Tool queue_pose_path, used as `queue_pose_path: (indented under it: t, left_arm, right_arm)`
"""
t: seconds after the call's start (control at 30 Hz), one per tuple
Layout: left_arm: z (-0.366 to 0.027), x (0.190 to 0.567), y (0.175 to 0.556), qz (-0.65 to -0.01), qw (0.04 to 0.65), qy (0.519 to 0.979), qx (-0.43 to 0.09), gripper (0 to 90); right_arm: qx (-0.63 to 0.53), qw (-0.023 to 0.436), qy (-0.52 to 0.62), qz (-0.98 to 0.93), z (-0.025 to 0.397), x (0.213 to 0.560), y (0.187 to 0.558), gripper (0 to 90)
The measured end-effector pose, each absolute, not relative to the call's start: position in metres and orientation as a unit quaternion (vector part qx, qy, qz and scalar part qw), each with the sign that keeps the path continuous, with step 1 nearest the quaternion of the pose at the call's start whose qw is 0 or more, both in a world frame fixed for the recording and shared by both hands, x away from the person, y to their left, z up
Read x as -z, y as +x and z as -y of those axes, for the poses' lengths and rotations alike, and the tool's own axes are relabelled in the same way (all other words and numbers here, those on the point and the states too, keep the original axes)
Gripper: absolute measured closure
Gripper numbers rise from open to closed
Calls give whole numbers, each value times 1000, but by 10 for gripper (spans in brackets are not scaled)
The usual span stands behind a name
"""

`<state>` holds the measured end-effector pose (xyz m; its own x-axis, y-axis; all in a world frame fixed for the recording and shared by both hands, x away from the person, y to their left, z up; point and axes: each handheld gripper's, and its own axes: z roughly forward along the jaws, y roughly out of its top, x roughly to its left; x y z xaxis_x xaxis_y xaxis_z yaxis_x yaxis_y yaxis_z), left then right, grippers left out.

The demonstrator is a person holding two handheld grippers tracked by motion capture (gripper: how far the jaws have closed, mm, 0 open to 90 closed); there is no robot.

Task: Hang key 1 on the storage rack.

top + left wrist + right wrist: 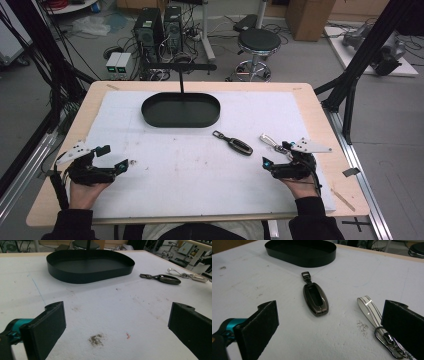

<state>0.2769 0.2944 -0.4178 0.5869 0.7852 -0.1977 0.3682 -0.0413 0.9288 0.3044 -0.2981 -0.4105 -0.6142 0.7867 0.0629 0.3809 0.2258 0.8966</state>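
Between the wide-jawed right gripper [329, 325] and black tray [300, 251] lies a key fob [315, 298] (strap [368, 308] beside).

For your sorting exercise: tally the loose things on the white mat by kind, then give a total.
Black oval tray: 1
Dark key case: 1
White key strap with clip: 1
Total: 3

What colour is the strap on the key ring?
White with thin dark stripes, clearest in the right gripper view.
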Motion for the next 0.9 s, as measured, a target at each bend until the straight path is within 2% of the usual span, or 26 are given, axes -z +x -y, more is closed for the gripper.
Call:
queue_pose_path:
  t: [0.9]
  left_arm:
    - [-294, 417, 276, -411, 557, 698, -185, 19]
  right_arm:
    - [-462, 213, 391, -767, 294, 410, 312, 7]
